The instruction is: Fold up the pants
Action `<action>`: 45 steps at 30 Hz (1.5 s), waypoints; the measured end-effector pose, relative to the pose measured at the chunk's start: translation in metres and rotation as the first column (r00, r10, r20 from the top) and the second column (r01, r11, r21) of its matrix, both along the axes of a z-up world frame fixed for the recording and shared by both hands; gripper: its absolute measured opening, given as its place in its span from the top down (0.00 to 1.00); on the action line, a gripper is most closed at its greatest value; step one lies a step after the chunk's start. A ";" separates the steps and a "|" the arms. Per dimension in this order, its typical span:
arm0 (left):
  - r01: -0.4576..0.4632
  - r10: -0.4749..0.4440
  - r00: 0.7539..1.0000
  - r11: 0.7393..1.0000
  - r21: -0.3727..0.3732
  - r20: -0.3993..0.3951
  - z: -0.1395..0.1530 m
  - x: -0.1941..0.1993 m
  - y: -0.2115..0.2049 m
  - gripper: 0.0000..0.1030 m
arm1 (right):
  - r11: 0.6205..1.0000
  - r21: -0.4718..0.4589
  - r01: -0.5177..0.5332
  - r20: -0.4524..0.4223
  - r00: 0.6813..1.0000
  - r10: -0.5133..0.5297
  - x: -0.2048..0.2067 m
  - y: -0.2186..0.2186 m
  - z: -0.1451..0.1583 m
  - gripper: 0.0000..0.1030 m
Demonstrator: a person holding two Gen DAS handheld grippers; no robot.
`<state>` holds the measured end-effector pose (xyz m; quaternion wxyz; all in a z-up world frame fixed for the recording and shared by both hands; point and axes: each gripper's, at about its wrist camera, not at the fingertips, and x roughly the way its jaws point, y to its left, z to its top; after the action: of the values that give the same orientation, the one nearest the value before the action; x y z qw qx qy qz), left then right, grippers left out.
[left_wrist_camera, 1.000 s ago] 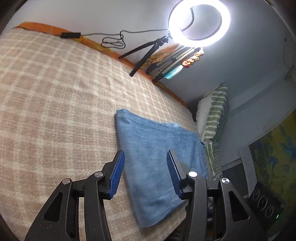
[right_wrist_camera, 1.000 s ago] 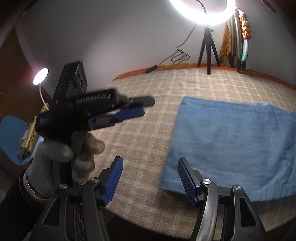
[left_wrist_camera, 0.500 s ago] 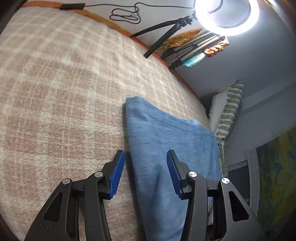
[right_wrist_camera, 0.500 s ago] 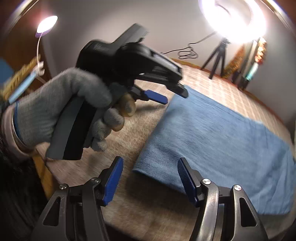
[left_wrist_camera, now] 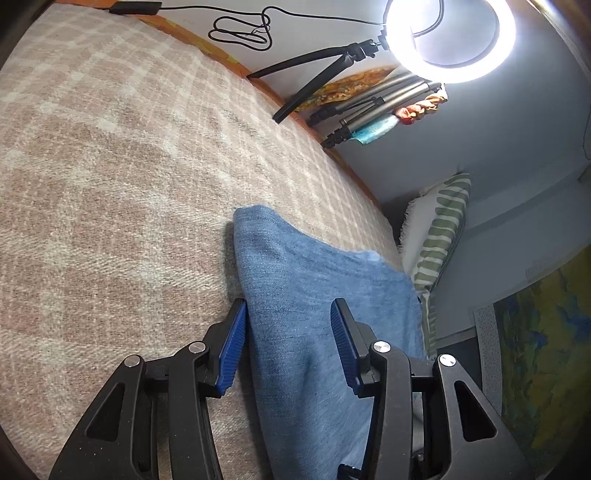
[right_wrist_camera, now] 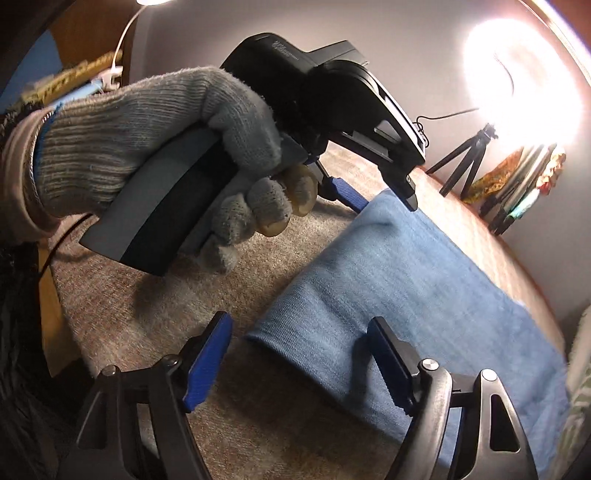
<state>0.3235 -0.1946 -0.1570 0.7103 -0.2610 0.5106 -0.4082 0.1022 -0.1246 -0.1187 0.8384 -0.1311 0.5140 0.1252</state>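
Observation:
The blue denim pants (left_wrist_camera: 325,280) lie folded into a flat rectangle on a beige plaid blanket (left_wrist_camera: 110,166). My left gripper (left_wrist_camera: 288,310) hangs low over their far corner, astride the folded edge. One pad is over the blanket, the other over denim; the jaws are closing slightly and neither pad presses. In the right wrist view a gloved hand (right_wrist_camera: 147,140) holds that left gripper (right_wrist_camera: 384,202) at the pants' (right_wrist_camera: 424,280) far corner. My right gripper (right_wrist_camera: 299,325) straddles the near corner, its jaws opening, and grips nothing.
A lit ring light (left_wrist_camera: 448,37) on a small tripod stands at the blanket's far edge, with a coiled cable (left_wrist_camera: 240,33) by the wall. Folded stands (left_wrist_camera: 373,107) lean beyond it. A green striped pillow (left_wrist_camera: 439,236) lies past the pants. The bed edge (right_wrist_camera: 55,295) drops off at left.
Both grippers have come down close to the pants. The left one now straddles the far corner. The right one has rolled, and its jaws stand wider over the near corner.

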 end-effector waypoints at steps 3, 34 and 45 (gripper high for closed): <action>-0.005 0.004 1.000 1.000 0.018 0.014 -0.001 -0.001 -0.004 0.75 | 0.999 0.034 0.011 -0.009 1.000 -0.010 0.002 -0.004 -0.001 0.26; -0.064 0.065 0.997 0.998 0.030 -0.050 -0.001 0.010 -0.014 0.85 | 0.962 0.247 0.117 0.007 0.992 -0.122 0.026 -0.040 0.045 0.87; -0.057 0.060 0.995 0.997 -0.046 0.077 0.048 0.002 -0.047 0.89 | 0.862 0.448 0.237 0.006 0.964 -0.267 0.023 -0.106 0.081 0.88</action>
<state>0.3255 -0.2420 -0.1086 0.7355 -0.2751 0.4655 -0.4081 0.1255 -0.2309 -0.0379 0.8721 0.1274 0.4559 0.1238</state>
